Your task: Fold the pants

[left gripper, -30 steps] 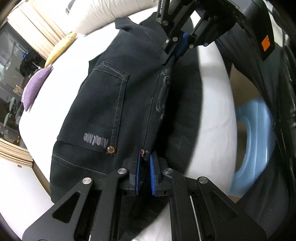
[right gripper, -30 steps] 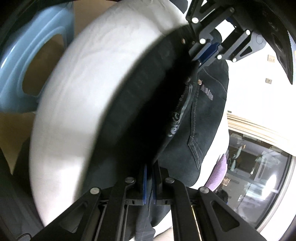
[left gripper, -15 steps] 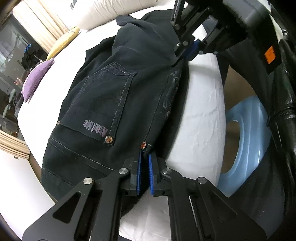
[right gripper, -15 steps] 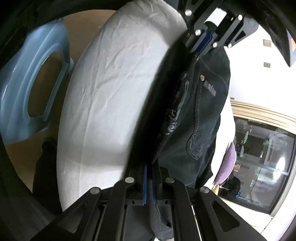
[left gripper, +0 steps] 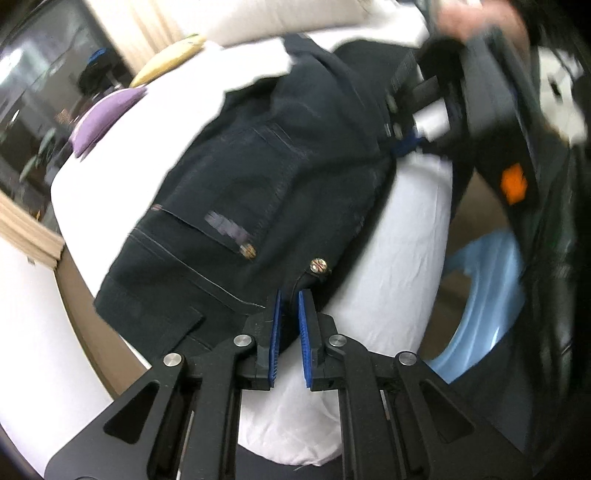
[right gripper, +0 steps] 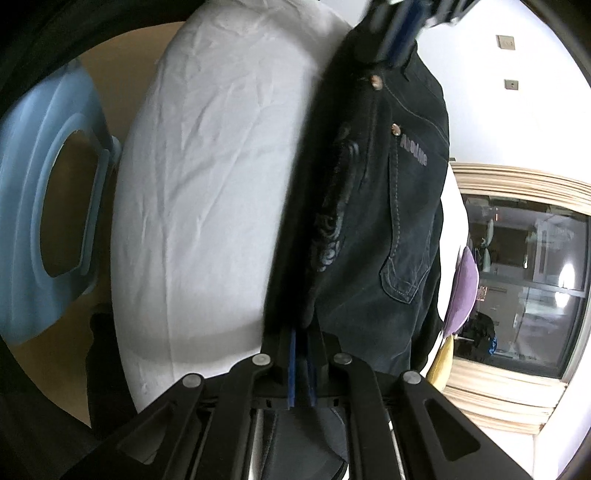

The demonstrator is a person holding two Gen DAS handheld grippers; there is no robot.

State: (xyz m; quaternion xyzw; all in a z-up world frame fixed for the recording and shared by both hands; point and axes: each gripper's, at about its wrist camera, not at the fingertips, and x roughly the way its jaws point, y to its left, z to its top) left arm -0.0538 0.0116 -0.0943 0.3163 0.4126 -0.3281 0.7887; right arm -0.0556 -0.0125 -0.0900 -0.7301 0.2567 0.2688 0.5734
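Pants [left gripper: 266,192] are laid on the white bed [left gripper: 399,258], pinched by left tongs [left gripper: 290,325] and right tongs [right gripper: 302,354]. Pocket lettering is readable only in right view; left's blurred.

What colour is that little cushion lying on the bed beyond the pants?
Purple. The cushion shows best in the left wrist view, lying on the white bed past the dark pants.

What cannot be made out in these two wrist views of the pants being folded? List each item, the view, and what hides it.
- Pocket lettering on the pants: left wrist view, smeared by motion blur.
- Left gripper: right wrist view, blurred and cut off by the top edge.
- Pant legs: both views, not visible past the folded cloth and the picture edges.
- Light blue stool: right wrist view, cut off by the left edge.
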